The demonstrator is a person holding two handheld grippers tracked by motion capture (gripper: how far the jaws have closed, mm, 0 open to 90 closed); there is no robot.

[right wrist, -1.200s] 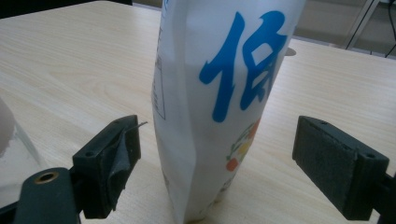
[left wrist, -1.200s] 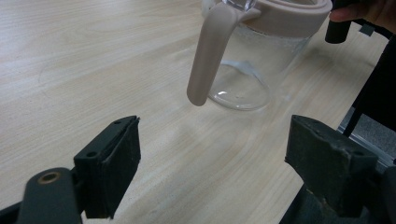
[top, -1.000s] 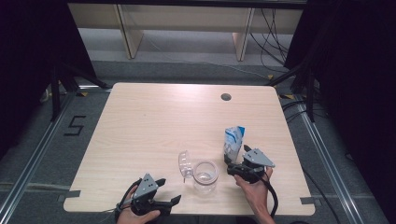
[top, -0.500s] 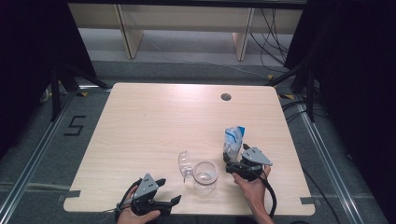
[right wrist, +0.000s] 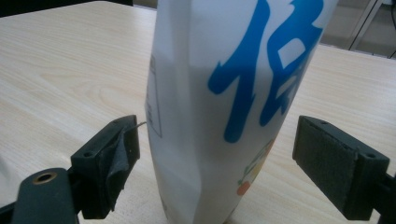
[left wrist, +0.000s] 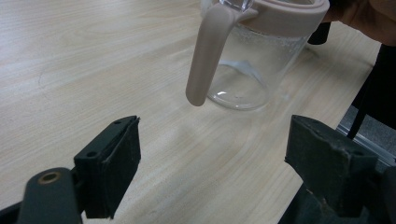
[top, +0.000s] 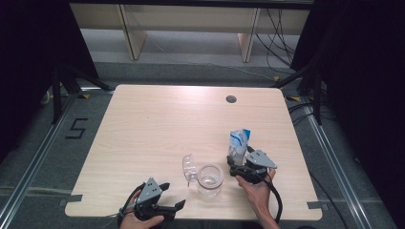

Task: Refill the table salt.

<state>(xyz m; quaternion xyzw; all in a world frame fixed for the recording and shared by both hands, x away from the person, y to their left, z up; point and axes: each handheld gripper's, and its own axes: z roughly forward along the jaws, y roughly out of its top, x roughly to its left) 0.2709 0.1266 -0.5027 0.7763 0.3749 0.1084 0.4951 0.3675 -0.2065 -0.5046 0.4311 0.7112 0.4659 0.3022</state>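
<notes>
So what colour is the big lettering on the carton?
Blue on the white carton, clearest in the right gripper view.

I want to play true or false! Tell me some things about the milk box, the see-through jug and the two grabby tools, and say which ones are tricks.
1. The white carton with blue lettering stands upright between the right gripper's open jaws. True.
2. The clear glass jug with a beige handle lies on its side. False: it stands upright.
3. The left gripper is shut on the jug's handle. False: it is open, and the handle hangs ahead of it.
4. The carton is inside the jug. False: it stands beside it on the light wooden table.
5. Both grippers are near the table's front edge. True.
</notes>
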